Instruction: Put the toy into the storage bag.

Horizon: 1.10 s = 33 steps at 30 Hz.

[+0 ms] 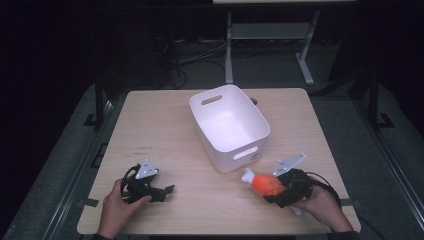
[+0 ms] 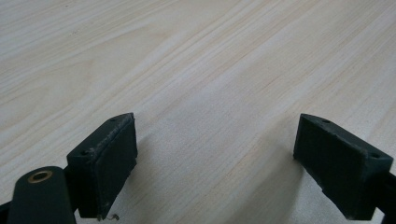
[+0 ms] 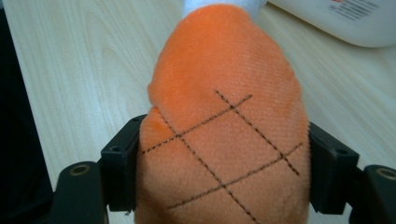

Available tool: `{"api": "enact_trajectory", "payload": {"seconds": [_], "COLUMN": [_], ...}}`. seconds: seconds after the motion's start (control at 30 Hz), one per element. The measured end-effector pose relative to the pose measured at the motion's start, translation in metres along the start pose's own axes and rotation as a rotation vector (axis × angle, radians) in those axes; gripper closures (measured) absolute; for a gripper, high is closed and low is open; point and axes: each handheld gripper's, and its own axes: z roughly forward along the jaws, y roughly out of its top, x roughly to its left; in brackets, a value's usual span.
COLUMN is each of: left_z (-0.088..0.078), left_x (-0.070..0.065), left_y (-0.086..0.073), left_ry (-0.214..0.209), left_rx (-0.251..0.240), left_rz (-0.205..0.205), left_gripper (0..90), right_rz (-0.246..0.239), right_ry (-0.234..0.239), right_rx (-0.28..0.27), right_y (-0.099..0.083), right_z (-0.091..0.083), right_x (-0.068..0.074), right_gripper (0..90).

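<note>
- Right gripper [image 1: 278,187], held near the table's front right corner, was clamped on an orange plush toy [image 1: 265,183]; in the right gripper view both jaws pressed into the toy's [image 3: 224,126] sides.
- Toy's white tip [image 1: 248,175] pointed at the white bin [image 1: 229,125] and sat just off the bin's near corner, not touching it.
- The toy's rear end was buried between the jaws and cut off by the frame bottom in the right gripper view; can't tell if it was clear of the table.
- Left gripper [image 1: 167,190] sat low over the table [image 1: 150,135], front-left of the bin, well apart from it; jaws spread wide with bare wood between them [image 2: 215,154].
- Bin looked empty; its far inner wall was partly hidden by the rim.
- Open tabletop lay left of the bin and between the two grippers; the bin's far edge sat close to the table's back edge.
</note>
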Motion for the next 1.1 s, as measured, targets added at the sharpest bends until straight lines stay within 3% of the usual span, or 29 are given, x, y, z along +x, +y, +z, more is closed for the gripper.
{"api": "enact_trajectory", "payload": {"seconds": [0.67, 1.1], "left_z": [0.0, 0.0], "left_x": [0.0, 0.0], "left_y": [0.0, 0.0], "left_ry": [0.0, 0.0], "left_rx": [0.0, -0.001], "left_rz": [0.0, -0.004], "left_gripper": [12.6, 12.6], "right_rz": [0.072, 0.122], "right_ry": [-0.067, -0.121], "right_rx": [-0.026, -0.084], "right_y": [-0.018, -0.026], "right_z": [-0.026, -0.053], "right_x": [-0.02, -0.038], "right_gripper": [26.7, 26.7]}}
